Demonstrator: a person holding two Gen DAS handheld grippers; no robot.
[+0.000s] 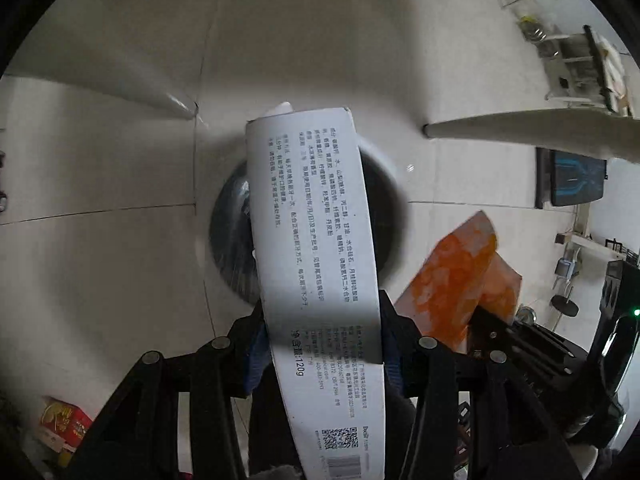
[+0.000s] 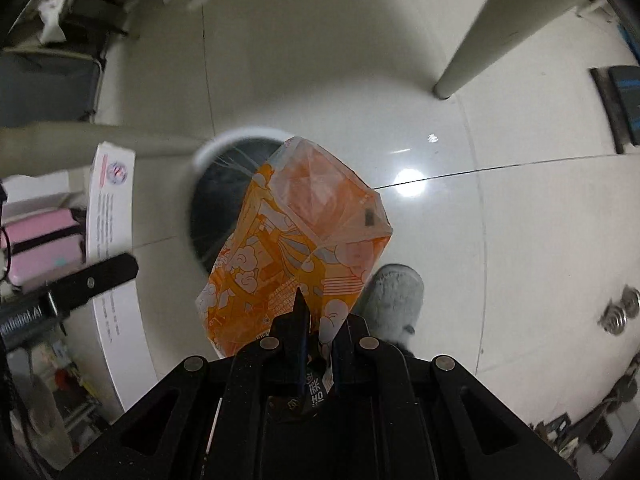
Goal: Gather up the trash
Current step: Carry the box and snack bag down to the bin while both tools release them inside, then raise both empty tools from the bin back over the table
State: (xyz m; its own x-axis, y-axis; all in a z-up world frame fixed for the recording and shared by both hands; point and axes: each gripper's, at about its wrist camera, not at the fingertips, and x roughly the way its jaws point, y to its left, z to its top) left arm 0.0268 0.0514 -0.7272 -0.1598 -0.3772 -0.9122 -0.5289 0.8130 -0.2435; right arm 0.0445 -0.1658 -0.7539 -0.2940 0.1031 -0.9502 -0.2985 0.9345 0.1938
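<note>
Clamped in my left gripper [image 1: 320,344] near its barcode end, the white carton [image 1: 316,248] feels light and stiff, pointing toward 12 o'clock over the bin [image 1: 228,240]. At 3 o'clock my right gripper [image 2: 320,332] pinches the orange bag [image 2: 296,248], thin, crinkly, probably empty, by its bottom corner above the same bin.

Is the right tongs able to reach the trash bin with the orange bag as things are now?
Probably yes. The right tongs hold the orange bag above the open trash bin, and nothing lies between them.
</note>
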